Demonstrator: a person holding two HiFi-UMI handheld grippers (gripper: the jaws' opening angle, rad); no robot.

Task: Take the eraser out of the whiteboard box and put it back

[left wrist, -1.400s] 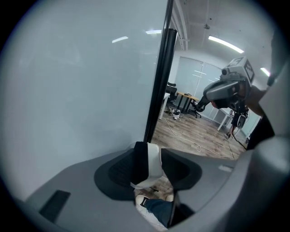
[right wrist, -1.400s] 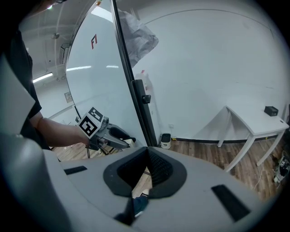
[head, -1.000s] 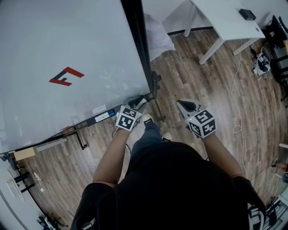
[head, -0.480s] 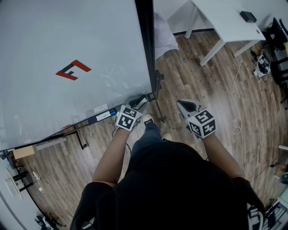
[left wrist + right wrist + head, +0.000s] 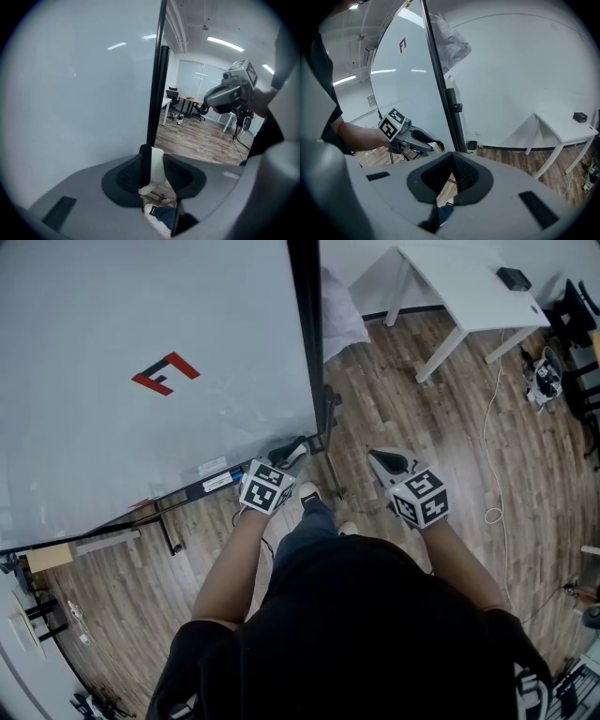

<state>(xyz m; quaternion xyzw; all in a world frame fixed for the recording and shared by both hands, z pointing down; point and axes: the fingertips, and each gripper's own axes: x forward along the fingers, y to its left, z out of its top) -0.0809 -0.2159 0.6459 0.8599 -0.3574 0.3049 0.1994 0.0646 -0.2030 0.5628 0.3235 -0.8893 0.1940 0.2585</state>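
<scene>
Whiteboard (image 5: 141,371) fills 10 o'clock of head view. Left gripper (image 5: 290,452) at board's 5 o'clock corner, fingers narrow, clamped on white eraser (image 5: 157,168), upright between pads. Right gripper (image 5: 378,458) at left's 3 o'clock, fingers together, empty.

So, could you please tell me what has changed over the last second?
Very little. In the head view the whiteboard and its red logo have slid up and to the right, seemingly a camera shift. Nothing was visibly taken or let go. The left gripper stays at the board's lower corner, clamped on the eraser; the right gripper stays beside it, shut and empty.
</scene>
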